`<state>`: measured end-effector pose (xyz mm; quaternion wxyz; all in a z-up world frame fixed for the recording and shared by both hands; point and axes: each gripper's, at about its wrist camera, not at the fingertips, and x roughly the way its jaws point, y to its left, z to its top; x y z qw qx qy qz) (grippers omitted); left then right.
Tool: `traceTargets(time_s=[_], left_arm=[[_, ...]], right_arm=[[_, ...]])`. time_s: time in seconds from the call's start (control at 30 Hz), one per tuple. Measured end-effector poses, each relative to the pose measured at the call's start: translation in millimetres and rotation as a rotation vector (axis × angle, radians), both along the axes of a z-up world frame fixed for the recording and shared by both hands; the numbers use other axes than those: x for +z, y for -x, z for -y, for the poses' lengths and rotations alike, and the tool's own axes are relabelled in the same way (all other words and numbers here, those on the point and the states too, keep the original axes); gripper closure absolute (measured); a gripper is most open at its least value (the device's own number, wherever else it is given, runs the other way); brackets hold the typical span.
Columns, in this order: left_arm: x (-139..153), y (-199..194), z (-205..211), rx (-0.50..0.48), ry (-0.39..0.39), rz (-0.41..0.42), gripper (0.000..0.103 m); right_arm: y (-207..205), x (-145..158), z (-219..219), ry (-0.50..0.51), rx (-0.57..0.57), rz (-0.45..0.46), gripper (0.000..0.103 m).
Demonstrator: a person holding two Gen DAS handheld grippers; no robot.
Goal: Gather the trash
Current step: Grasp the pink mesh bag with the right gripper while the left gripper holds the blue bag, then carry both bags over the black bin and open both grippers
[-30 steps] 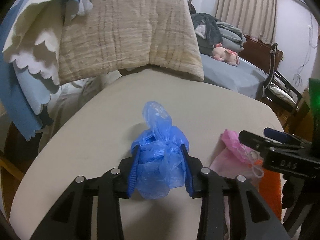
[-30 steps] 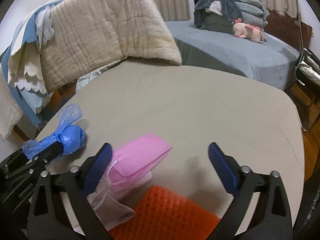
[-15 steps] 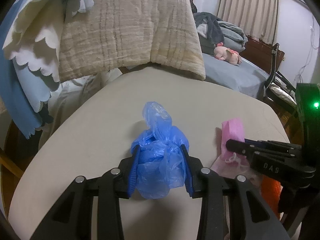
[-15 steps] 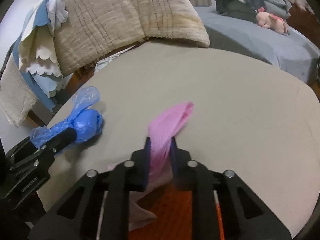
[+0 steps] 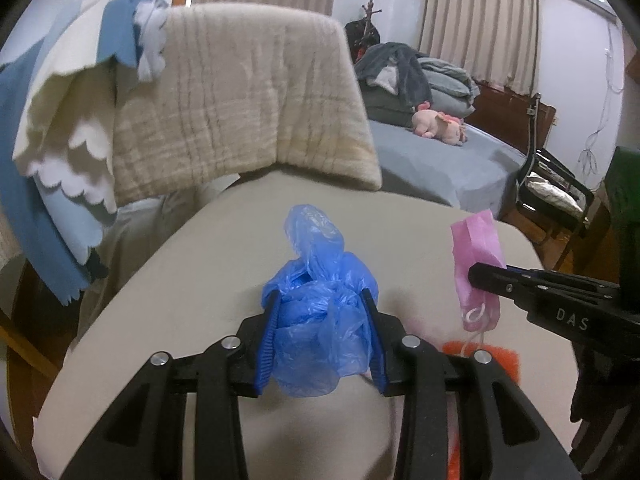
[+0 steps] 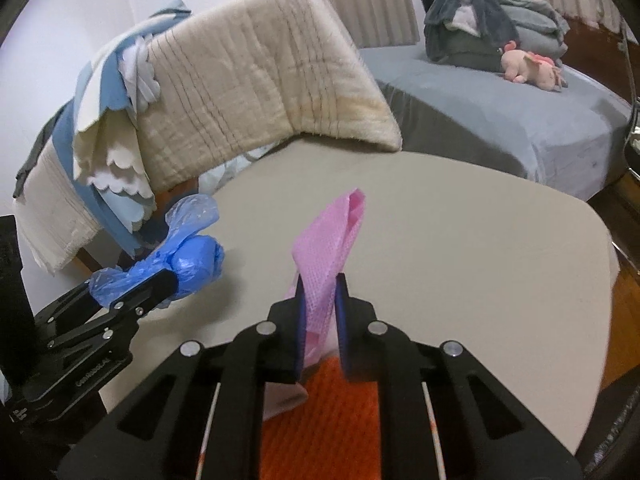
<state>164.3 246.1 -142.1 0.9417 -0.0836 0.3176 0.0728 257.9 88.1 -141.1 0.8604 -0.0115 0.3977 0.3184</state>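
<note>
Beige table carries an orange mesh item at its near edge. Above it, the left gripper clamps a crumpled blue plastic bag; rightward, the right gripper pinches a pink bag.

R gripper clamped on pink mask; L gripper w/ blue bag.

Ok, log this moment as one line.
left gripper: shut on blue bag | right gripper: shut on pink bag | orange mesh below
</note>
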Motion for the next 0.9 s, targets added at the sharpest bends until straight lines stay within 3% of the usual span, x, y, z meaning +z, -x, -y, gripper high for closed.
traceTargets(time_s=[0.9], left_arm=[[70.2, 53.0, 124.4, -0.167, 0.007, 0.115, 0.065]], right_arm=[[94.9, 62.9, 136.5, -0.029, -0.131, 0.098, 0.091]])
